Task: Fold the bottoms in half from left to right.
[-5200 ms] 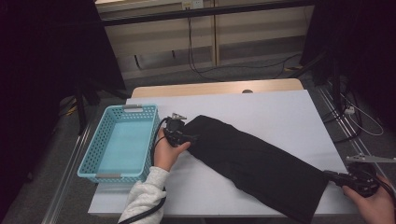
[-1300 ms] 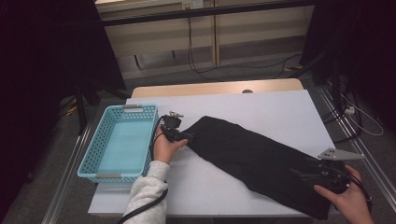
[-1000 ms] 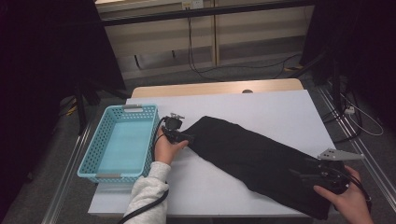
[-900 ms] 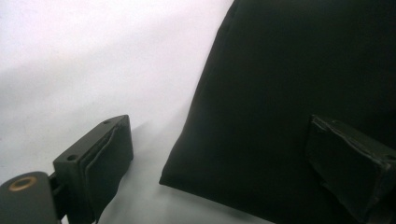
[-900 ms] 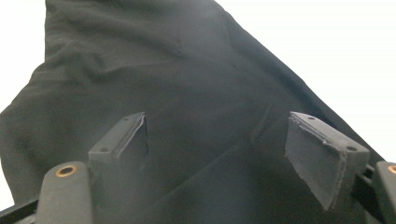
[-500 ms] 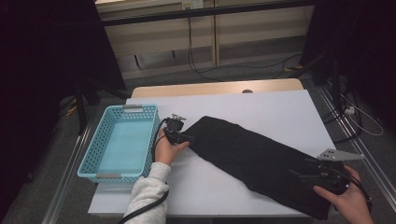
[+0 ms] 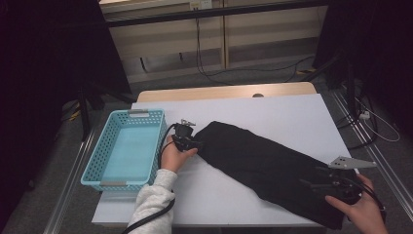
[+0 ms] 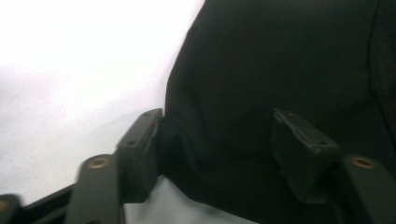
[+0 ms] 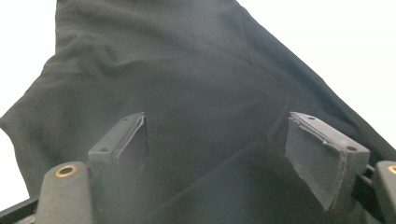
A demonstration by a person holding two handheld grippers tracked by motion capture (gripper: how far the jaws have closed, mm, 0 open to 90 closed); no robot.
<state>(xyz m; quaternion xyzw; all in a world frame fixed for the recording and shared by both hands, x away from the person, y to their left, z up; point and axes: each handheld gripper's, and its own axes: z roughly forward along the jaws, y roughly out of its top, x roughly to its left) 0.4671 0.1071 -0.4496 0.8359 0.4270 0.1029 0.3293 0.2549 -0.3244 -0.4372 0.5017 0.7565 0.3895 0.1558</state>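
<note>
Black cloth (image 7: 265,168) stretches slantwise across the white table (image 7: 272,112) in my high view, from near the middle of the left side down to the near right corner. My left gripper (image 7: 191,143) sits at the cloth's upper left end, right on its rounded edge, with the blue basket (image 7: 127,146) just beside my left hand (image 7: 174,155). My right gripper (image 7: 325,183) lies over the cloth's lower right end, my right hand (image 7: 358,207) behind it at the table's near edge. The cloth looks flat and long, with soft creases along its length and no pattern I can make out.

In the left gripper view, the cloth (image 8: 289,74) fills the right and middle, its curved edge running down to the left jaw. My left gripper (image 8: 217,140) straddles that edge: its jaws have just been closing, the fabric is between them and bunches slightly against the left pad, yet a wide gap remains, so they do not pinch it.

In the right gripper view, the cloth (image 9: 187,79) spreads ahead as a broad dark sheet with shallow wrinkles and a seam line. My right gripper (image 9: 217,140) rests on it with jaws set wide apart, fabric lying loose between them, nothing clamped.
</note>
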